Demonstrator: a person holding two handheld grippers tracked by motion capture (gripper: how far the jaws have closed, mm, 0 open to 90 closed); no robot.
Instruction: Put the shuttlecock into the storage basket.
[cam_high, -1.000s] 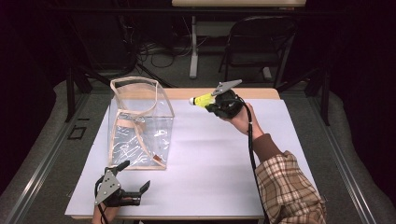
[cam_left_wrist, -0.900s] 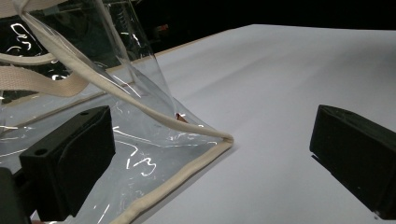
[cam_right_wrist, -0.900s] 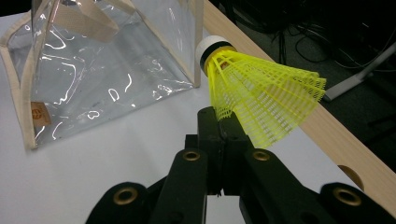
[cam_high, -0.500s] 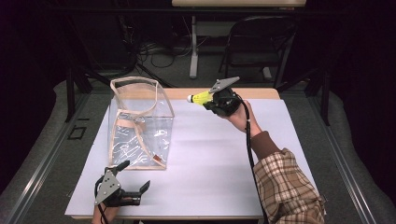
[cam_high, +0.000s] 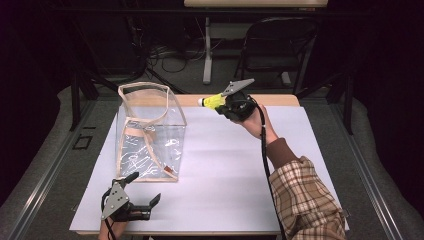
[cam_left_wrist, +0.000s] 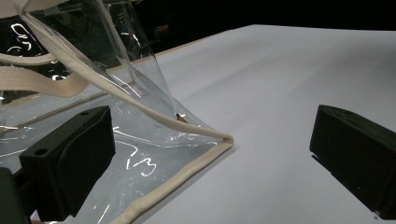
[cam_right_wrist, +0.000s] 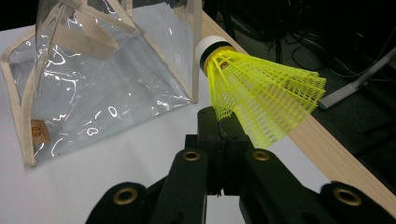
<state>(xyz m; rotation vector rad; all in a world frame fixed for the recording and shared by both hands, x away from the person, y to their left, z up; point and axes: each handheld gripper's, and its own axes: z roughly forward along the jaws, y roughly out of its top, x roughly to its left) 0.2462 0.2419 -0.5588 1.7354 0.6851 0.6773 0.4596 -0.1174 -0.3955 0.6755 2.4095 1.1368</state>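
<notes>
We hold the right gripper (cam_high: 223, 106), a black two-jaw tool with a grey three-cornered plate on top, raised over the far side of the table, near its wooden back edge. Its jaws are pressed together on the skirt of a yellow plastic shuttlecock with a white cork tip and a dark band (cam_high: 211, 102). In the right gripper view the pads pinch the lower edge of the mesh skirt (cam_right_wrist: 261, 95), and the shuttlecock sticks out beyond the fingertips (cam_right_wrist: 219, 122) with its tip pointing up and to the left in that view, towards the bag. From above, the tip points left, towards the bag's open mouth, but stays just outside it, to the right of the rim.

The clear plastic tote bag with cream fabric trim and straps (cam_high: 150, 132) stands upright on the white table cover (cam_high: 240, 170), on the left half of the table, its mouth open upward.

Our left gripper (cam_high: 145, 205) rests low at the near left edge of the table, just in front of the bag's near bottom corner. In the left gripper view its two black jaws stand wide apart with nothing clamped; the bag's trimmed corner (cam_left_wrist: 219, 142) lies between them, closer to the jaw on the left of that view, and we cannot tell whether that pad (cam_left_wrist: 70, 154) touches the plastic.
</notes>
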